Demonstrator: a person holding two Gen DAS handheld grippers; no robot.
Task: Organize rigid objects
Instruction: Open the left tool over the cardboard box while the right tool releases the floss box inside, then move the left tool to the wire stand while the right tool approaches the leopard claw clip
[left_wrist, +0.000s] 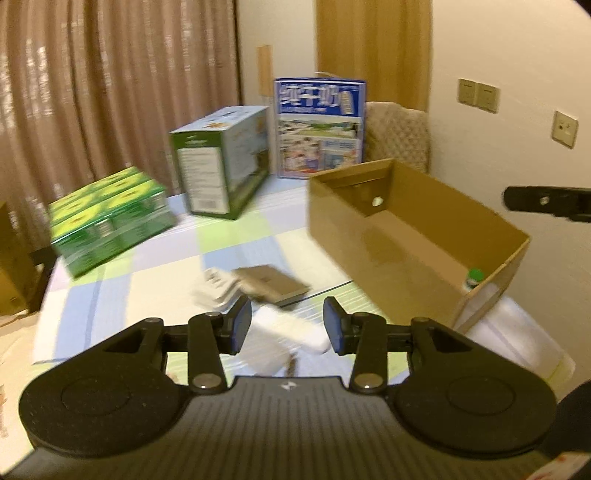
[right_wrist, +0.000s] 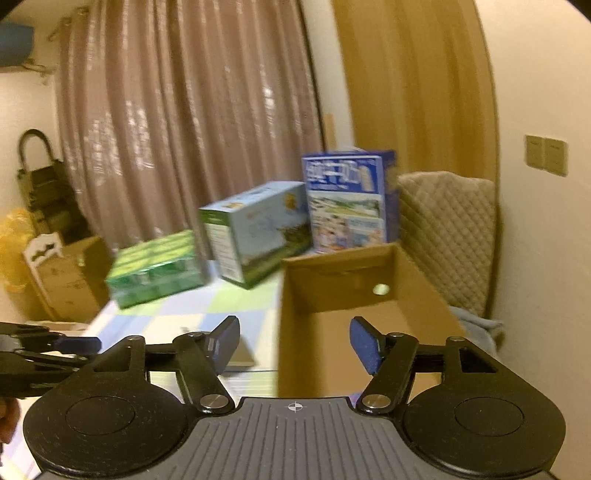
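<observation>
While right claw (right_wrist: 294, 343) gapes empty, left claw (left_wrist: 287, 329) straddles white block (left_wrist: 291, 330) (blurred).

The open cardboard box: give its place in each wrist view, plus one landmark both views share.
Left wrist view: the cardboard box sits right of centre, running toward the lower right.
Right wrist view: the box is at centre, just beyond the gripper's fingers.
Shared landmark: the upright blue carton behind the box's far end.
</observation>
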